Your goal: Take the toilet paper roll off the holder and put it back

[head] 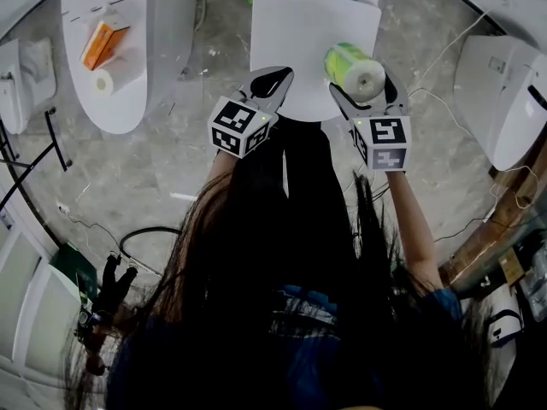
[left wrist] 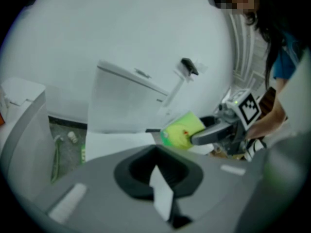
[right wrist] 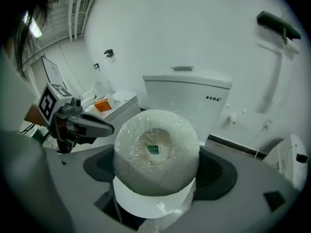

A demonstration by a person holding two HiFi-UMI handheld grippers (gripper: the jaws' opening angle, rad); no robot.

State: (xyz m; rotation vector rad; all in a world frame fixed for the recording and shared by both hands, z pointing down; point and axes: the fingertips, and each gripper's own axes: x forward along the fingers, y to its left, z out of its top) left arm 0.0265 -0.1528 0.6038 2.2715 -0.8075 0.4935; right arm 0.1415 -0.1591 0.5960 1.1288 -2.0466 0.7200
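A plastic-wrapped toilet paper roll (head: 355,71) with a green label is clamped between the jaws of my right gripper (head: 366,85), above the closed white toilet lid (head: 291,32). Seen from the right gripper view, the roll (right wrist: 156,149) fills the centre, end-on. A black holder arm (right wrist: 278,25) sticks out of the white wall at upper right, bare. My left gripper (head: 275,77) hovers just left of the roll, jaws together and empty. From the left gripper view, the roll (left wrist: 181,131) and the right gripper (left wrist: 214,132) show ahead, under the holder (left wrist: 189,66).
The toilet tank (right wrist: 187,93) stands against the wall behind the roll. Another toilet (head: 120,58) at left carries an orange box (head: 101,43) and a small roll (head: 104,81). A third white fixture (head: 504,92) stands at right. Cables cross the marbled floor (head: 128,186).
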